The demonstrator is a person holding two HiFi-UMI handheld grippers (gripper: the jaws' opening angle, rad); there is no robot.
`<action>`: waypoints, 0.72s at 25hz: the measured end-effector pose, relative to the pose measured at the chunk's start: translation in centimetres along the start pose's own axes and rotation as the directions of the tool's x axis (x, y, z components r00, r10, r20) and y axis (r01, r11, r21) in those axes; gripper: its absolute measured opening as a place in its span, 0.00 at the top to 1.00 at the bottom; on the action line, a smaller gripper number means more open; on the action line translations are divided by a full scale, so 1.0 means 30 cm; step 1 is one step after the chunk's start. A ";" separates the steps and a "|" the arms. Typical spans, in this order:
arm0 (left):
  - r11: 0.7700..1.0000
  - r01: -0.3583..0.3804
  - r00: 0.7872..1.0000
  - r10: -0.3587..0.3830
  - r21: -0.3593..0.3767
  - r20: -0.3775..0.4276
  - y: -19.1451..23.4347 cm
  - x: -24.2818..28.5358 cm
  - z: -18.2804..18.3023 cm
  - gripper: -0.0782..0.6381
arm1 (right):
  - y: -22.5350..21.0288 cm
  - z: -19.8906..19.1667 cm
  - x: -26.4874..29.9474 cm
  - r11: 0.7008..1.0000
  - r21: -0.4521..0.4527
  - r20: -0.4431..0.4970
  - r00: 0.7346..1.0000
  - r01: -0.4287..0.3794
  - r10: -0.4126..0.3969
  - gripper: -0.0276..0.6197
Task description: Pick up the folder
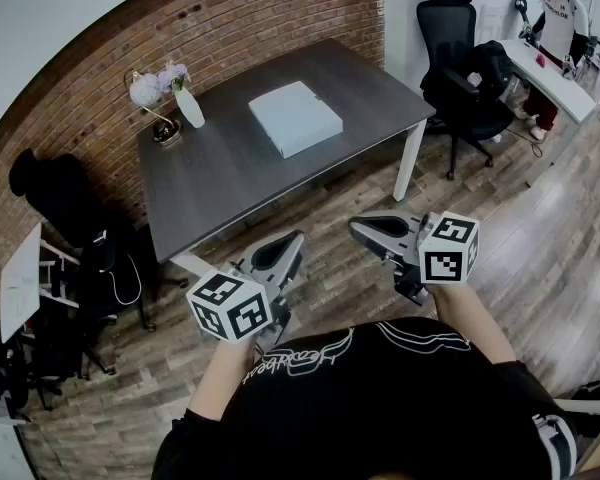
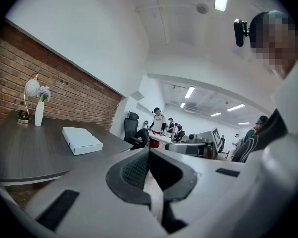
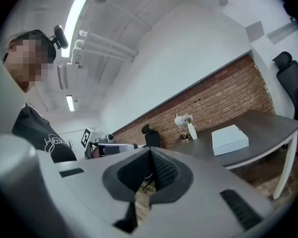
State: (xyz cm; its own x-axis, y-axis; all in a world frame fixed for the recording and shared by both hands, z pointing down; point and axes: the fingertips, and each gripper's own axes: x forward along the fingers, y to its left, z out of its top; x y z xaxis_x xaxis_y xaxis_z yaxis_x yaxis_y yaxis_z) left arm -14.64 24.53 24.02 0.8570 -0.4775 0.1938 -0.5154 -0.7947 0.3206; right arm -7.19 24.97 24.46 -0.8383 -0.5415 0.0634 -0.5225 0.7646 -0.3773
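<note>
The folder (image 1: 295, 117) is a flat pale-blue box lying on the dark grey table (image 1: 230, 168), toward its right half. It also shows as a white slab in the left gripper view, folder (image 2: 82, 140), and in the right gripper view, folder (image 3: 229, 139). My left gripper (image 1: 292, 242) is held over the wooden floor, short of the table's near edge, jaws shut and empty. My right gripper (image 1: 362, 228) hangs beside it, also shut on nothing. Both are well apart from the folder.
A white vase (image 1: 189, 107) with flowers and a small lamp (image 1: 163, 128) stand at the table's far left. A black office chair (image 1: 460, 78) is at the right, dark bags (image 1: 70, 258) at the left. People stand by a white desk (image 1: 550, 73) far right.
</note>
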 end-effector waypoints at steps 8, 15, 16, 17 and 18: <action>1.000 -0.009 1.000 0.009 0.000 0.010 -0.062 0.032 -0.022 0.88 | 0.000 -0.012 -0.071 1.000 0.009 0.010 1.000 -0.009 0.008 0.96; 0.999 0.010 1.000 -0.009 -0.041 0.021 -0.088 0.075 -0.055 0.88 | -0.016 -0.022 -0.147 0.994 0.091 0.079 0.995 -0.065 0.058 0.96; 0.999 0.013 1.000 -0.013 -0.043 0.018 -0.091 0.088 -0.063 0.88 | -0.026 -0.027 -0.157 0.992 0.103 0.083 0.995 -0.068 0.059 0.96; 0.999 0.015 1.000 -0.014 -0.045 0.014 -0.088 0.099 -0.068 0.88 | -0.038 -0.031 -0.159 0.992 0.110 0.082 0.995 -0.066 0.057 0.96; 0.999 0.016 1.000 -0.015 -0.048 0.011 -0.080 0.109 -0.070 0.88 | -0.049 -0.037 -0.156 0.992 0.111 0.077 0.996 -0.063 0.055 0.96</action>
State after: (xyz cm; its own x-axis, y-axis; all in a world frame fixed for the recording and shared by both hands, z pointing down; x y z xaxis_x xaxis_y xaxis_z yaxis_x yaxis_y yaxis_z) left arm -10.59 25.66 25.83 0.8647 -0.4694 0.1786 -0.5012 -0.7834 0.3675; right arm -2.68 26.76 25.73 -0.8511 -0.5242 -0.0282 -0.4481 0.7535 -0.4810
